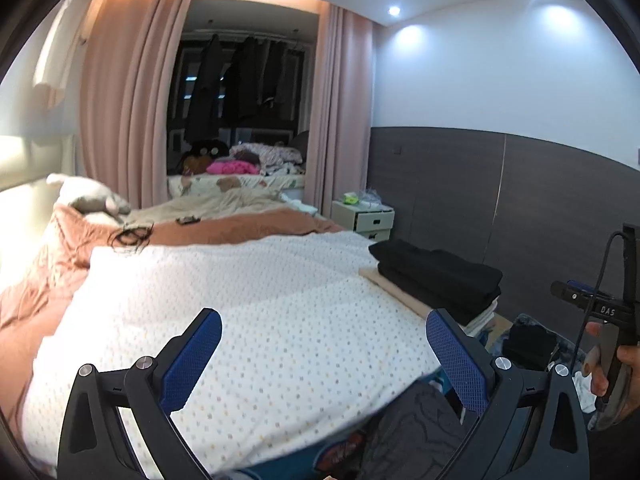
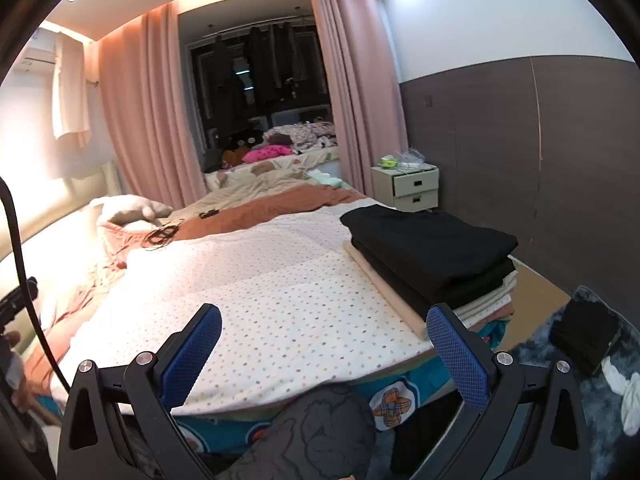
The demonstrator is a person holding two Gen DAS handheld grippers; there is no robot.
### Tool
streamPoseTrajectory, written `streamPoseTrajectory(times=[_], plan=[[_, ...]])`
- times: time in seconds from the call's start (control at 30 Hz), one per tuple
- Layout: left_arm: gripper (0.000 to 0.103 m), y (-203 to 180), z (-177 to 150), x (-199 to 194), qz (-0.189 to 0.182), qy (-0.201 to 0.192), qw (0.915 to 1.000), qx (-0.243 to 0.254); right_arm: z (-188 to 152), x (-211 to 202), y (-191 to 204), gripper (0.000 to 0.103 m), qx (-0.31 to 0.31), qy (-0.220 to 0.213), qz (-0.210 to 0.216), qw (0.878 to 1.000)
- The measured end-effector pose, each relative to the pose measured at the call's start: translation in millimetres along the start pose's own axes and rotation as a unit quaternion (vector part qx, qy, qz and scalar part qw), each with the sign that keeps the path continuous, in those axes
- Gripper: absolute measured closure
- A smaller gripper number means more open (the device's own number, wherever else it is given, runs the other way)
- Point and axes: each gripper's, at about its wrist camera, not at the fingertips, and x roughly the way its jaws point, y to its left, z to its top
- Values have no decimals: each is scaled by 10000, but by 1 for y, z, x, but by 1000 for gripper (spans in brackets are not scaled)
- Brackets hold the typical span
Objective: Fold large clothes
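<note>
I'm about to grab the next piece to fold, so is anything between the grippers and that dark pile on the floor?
Nothing visible blocks it. Both the left gripper and right gripper are open and empty above the bed; the dark clothes lie uncovered right of it.

"DAS" on the right tongs (image 1: pixel 608 311)

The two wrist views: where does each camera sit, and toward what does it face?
Left wrist: on the left claw, open, facing across the dotted blanket; a hand shows at right.
Right wrist: on the right claw, open, facing the same bed.
Shared: the folded black clothes, the nightstand, the pink curtains.
</note>
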Motion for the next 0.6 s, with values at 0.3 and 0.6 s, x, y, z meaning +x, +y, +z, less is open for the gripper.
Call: streamPoseTrajectory(times=[0.3, 0.6], plan=[[1, 10, -37, -30, 248, -91, 9991, -327, -29, -8, 14, 0, -319, 1, 342, 9989], [1, 2, -59, -48, 465, -278, 9980, -320, -47, -6, 29, 0, -261, -191, 573, 9978]])
